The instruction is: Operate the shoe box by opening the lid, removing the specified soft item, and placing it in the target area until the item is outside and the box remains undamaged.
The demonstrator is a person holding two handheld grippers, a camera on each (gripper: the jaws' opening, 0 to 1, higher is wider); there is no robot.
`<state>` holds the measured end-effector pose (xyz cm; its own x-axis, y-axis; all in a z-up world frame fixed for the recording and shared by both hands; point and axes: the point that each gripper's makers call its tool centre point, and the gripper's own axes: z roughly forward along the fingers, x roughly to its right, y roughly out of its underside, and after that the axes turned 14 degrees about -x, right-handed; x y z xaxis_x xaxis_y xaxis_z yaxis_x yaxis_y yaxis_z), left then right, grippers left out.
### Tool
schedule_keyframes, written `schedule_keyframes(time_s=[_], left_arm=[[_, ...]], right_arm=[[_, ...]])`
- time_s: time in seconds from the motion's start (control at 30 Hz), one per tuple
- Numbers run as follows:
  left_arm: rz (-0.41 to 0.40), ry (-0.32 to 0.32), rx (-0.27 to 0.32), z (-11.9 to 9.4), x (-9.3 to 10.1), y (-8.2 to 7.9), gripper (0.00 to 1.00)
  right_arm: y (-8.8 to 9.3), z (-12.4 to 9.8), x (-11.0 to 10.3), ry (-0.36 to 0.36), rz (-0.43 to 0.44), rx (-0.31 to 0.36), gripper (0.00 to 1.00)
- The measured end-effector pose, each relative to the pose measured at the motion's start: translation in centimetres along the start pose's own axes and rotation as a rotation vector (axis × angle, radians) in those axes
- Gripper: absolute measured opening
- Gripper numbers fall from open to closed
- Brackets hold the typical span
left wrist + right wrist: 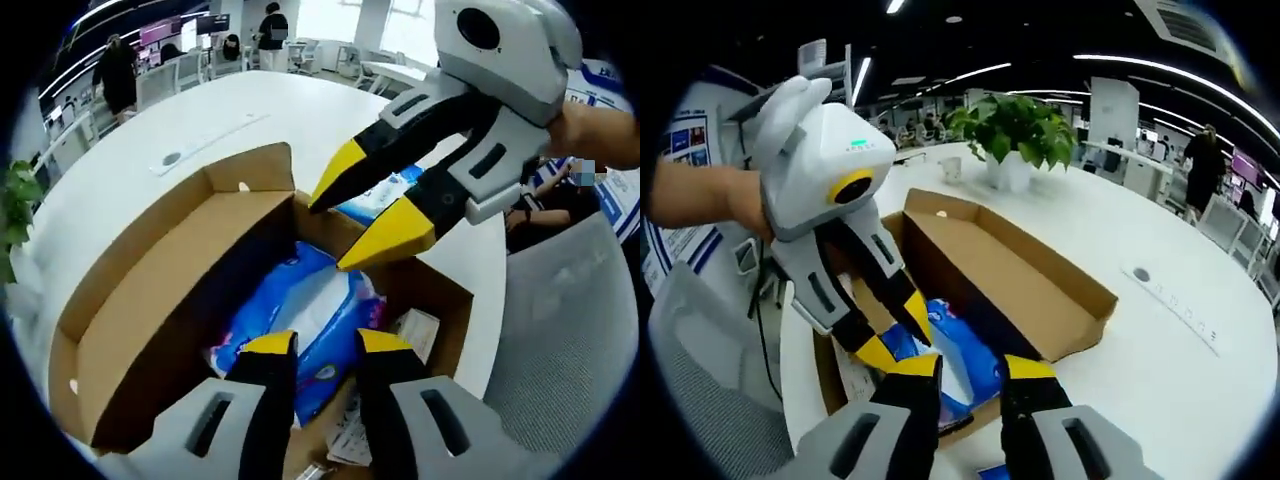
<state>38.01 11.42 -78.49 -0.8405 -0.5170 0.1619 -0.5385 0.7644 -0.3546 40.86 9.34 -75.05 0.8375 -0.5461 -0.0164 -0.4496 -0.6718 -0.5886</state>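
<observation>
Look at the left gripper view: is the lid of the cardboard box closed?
No. The box lid is swung open to one side, and the blue packet inside is in plain sight.

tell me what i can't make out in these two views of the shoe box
- Blue soft pack: its near end sits behind the left gripper in the left gripper view; print too small to read.
- Box floor: in the right gripper view, covered by the right gripper and the other gripper.
- Papers: cut off by the box wall.
</observation>
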Motion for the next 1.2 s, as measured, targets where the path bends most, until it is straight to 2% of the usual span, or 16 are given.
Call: schedule_keyframes(time_s=[0.17, 0.37, 0.6, 0.73, 1.03, 1.2], left_arm=[[-0.010, 0.025, 0.000, 0.2, -0.2, 0.2, 0.16], [0.007, 0.045, -0.012, 0.1, 0.1, 0.6, 0.14], [0.038, 0.056, -0.013, 0.0, 0.3, 1.0, 0.06], [0.046, 0.060, -0.009, -0.3, 0.6, 1.1, 0.00], [0.026, 0.046, 0.029, -1.5, 1.1, 0.8, 0.00], [-0.011, 0.043, 0.053, -3.0, 1.4, 0.6, 0.00]], right_arm=[[-0.3, 1.2, -0.5, 0.012, -0.054, -0.030, 0.15], [0.3, 2.9, -0.3, 0.037, -0.111, -0.097, 0.11], [0.7, 3.9, -0.3, 0.060, -0.158, -0.140, 0.00], [0.2, 3.7, 0.0, 0.073, -0.151, -0.118, 0.00], [-0.8, 2.7, 0.0, 0.060, -0.111, -0.081, 0.00], [-2.2, 1.7, -0.4, 0.050, -0.096, -0.042, 0.00]])
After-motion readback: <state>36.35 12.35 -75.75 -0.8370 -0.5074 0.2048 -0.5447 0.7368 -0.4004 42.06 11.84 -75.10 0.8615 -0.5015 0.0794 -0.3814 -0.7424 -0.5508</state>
